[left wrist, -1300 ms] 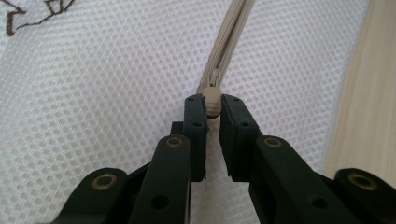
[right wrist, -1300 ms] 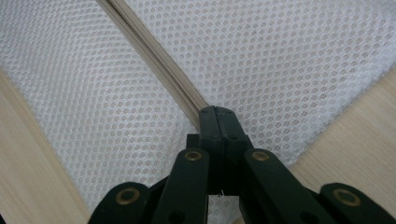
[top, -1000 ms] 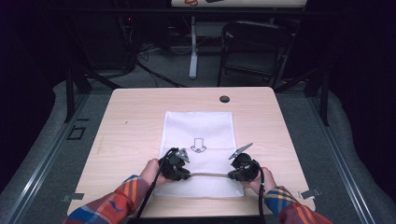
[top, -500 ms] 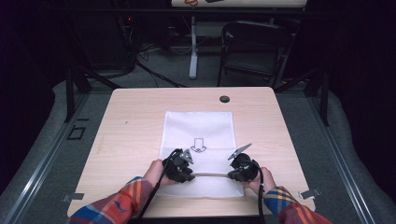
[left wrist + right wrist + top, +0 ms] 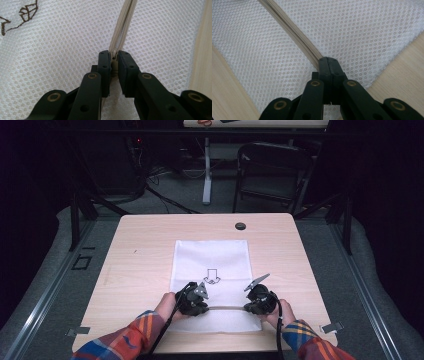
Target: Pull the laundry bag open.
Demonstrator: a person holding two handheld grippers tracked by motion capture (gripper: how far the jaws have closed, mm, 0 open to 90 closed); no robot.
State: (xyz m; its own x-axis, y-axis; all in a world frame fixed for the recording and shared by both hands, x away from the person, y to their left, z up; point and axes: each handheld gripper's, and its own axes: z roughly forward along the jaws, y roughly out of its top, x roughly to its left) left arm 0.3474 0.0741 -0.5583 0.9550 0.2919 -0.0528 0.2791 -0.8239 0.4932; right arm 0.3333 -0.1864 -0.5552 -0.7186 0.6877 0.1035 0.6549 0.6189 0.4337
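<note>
A white mesh bag (image 5: pixel 212 270) lies at the centre of the tabletop (image 5: pixel 135 260). Low in the frame, the left tongs (image 5: pixel 113 58) have just been closing and pinch the zipper pull (image 5: pixel 114 62); the right tongs (image 5: pixel 327 65) clamp the zipper's (image 5: pixel 294 33) end. The zipper looks closed along its length, so unzipping seems barely begun.

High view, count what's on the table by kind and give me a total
White mesh bag: 1
Beige zipper on the bag: 1
Small black round disc: 1
Hand-held grippers: 2, left gripper and right gripper
Total: 5
</note>
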